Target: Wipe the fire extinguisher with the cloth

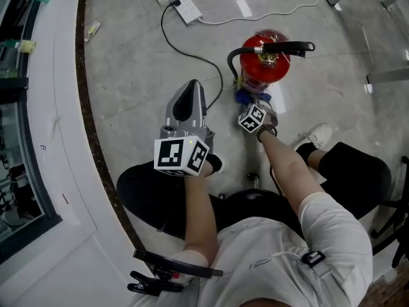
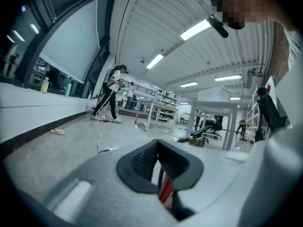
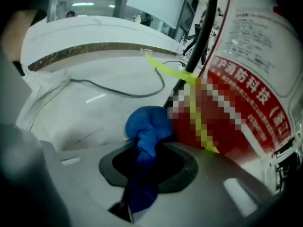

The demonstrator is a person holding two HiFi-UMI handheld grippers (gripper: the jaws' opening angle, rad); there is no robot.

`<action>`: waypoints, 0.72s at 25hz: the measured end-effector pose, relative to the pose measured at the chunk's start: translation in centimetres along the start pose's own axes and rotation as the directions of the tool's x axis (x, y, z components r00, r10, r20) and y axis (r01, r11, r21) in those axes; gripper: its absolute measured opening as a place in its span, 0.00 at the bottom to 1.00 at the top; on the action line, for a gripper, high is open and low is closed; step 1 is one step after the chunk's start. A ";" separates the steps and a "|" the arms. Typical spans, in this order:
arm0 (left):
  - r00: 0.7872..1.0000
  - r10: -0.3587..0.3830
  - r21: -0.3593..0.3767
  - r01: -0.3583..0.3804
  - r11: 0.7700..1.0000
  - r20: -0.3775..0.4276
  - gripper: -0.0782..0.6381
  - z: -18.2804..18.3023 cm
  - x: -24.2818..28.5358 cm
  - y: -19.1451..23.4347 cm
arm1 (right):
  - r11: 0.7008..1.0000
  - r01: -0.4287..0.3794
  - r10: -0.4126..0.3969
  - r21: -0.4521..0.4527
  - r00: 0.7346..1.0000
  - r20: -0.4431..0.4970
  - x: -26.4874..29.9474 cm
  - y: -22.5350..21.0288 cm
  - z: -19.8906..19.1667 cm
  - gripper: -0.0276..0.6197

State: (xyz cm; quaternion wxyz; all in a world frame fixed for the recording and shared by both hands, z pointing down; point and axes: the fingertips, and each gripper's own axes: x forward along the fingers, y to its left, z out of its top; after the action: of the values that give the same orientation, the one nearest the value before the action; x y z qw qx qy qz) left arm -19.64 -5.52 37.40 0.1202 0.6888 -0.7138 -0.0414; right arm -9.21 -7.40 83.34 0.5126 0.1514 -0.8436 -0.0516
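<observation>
A red fire extinguisher (image 1: 263,61) with a black handle and black hose stands on the grey floor ahead of me. My right gripper (image 1: 249,104) is low at its near side, shut on a bunched blue cloth (image 1: 245,97). In the right gripper view the blue cloth (image 3: 147,124) bulges out of the right gripper (image 3: 146,150) and presses against the extinguisher's red labelled body (image 3: 241,79). My left gripper (image 1: 193,87) hangs to the left of the extinguisher, apart from it and holding nothing. In the left gripper view the left gripper (image 2: 158,167) has its ribbed pads close together.
A white power strip (image 1: 186,7) and a black cable (image 1: 192,56) lie on the floor beyond the grippers. A curved white ledge (image 1: 57,107) runs along the left. Metal table legs (image 1: 383,75) stand at right. A person (image 2: 111,93) walks far off by the tables (image 2: 161,110).
</observation>
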 end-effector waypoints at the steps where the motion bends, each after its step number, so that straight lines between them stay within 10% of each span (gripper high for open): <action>1: 1.000 0.007 0.000 -0.007 1.000 0.002 0.11 0.1 -0.2 0.2 | 1.000 -0.004 0.004 0.004 1.000 -0.003 0.2 0.0 0.0 0.18; 5: 1.000 0.015 -0.009 -0.015 1.000 0.026 0.11 0.9 -0.9 0.5 | 0.985 -0.006 0.006 0.171 1.000 -0.004 -2.1 -1.4 0.1 0.19; 8: 0.998 0.008 -0.018 -0.007 1.000 0.064 0.11 2.1 -1.5 0.2 | 0.937 -0.008 -0.071 0.348 0.974 0.213 -10.0 -3.0 4.1 0.19; 12: 0.994 -0.018 -0.029 0.021 0.999 0.104 0.11 3.3 -1.5 -1.2 | 0.875 -0.048 -0.245 0.482 0.815 0.525 -23.3 -5.0 9.8 0.19; 15: 0.992 -0.063 -0.023 0.066 0.998 0.113 0.11 3.7 -1.2 -3.4 | 0.800 -0.118 -0.363 0.588 0.685 0.631 -31.3 -7.6 11.9 0.19; 18: 0.988 -0.101 -0.022 0.104 0.994 0.115 0.11 3.6 -1.0 -5.4 | 0.787 -0.127 -0.454 0.604 0.544 0.706 -37.4 -11.6 15.0 0.19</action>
State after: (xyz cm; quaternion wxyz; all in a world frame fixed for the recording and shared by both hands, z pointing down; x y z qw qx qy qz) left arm -15.19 -5.18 32.55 0.0867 0.7192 -0.6825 -0.0969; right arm -4.05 -7.88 41.75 -0.0252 0.3434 -0.9337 0.0981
